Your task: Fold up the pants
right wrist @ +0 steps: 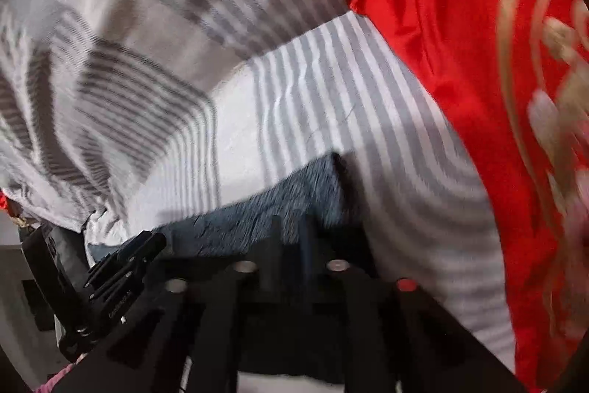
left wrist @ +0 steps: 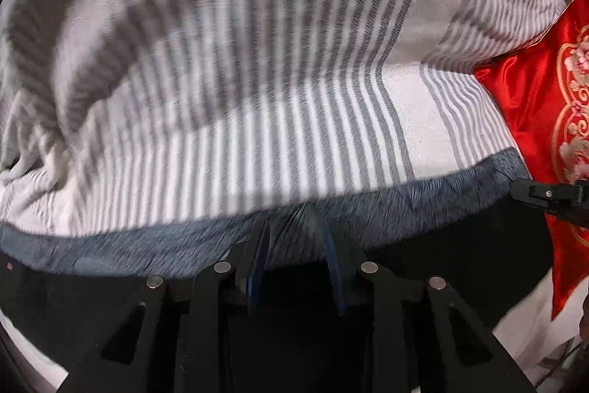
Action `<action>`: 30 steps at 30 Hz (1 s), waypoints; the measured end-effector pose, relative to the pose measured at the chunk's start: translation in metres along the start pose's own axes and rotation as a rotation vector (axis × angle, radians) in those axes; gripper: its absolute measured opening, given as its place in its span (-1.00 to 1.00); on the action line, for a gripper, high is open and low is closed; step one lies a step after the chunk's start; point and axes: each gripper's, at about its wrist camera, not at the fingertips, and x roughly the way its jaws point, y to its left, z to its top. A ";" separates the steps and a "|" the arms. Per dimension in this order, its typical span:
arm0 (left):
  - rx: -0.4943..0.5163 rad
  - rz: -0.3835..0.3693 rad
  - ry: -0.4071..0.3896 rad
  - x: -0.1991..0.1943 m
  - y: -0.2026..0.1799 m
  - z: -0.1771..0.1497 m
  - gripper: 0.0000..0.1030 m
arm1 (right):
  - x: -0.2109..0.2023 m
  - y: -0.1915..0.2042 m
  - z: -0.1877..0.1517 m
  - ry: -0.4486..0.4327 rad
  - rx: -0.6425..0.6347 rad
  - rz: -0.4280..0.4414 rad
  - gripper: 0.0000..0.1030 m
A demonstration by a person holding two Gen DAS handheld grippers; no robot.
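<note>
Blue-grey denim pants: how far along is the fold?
Done: both grippers have hold of the blue-grey denim pants at one edge, over the grey-striped white bedsheet. In hand: left gripper and right gripper grip that edge; motion blur suggests carrying. Left: no finished fold shows; the rest of the garment is hidden. Red satin embroidered pillow lies beside it.

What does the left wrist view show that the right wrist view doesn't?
Left only: the full width of the pants' edge and the right tool's tip beside it. Right only: the pants' far corner and the left tool's body. Both: blue-grey pants between the fingers, striped sheet, red cushion, heavy motion blur.
</note>
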 end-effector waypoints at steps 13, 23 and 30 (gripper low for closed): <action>-0.216 0.238 0.067 -0.038 0.169 -0.094 -0.37 | 0.029 0.063 -0.097 0.145 -0.055 0.134 0.09; -0.200 0.287 0.091 0.022 0.256 -0.055 -0.37 | 0.091 0.132 -0.119 0.156 -0.112 0.057 0.09; -0.153 0.184 0.005 -0.035 0.287 -0.068 -0.37 | 0.103 0.209 -0.174 0.217 -0.233 0.288 0.20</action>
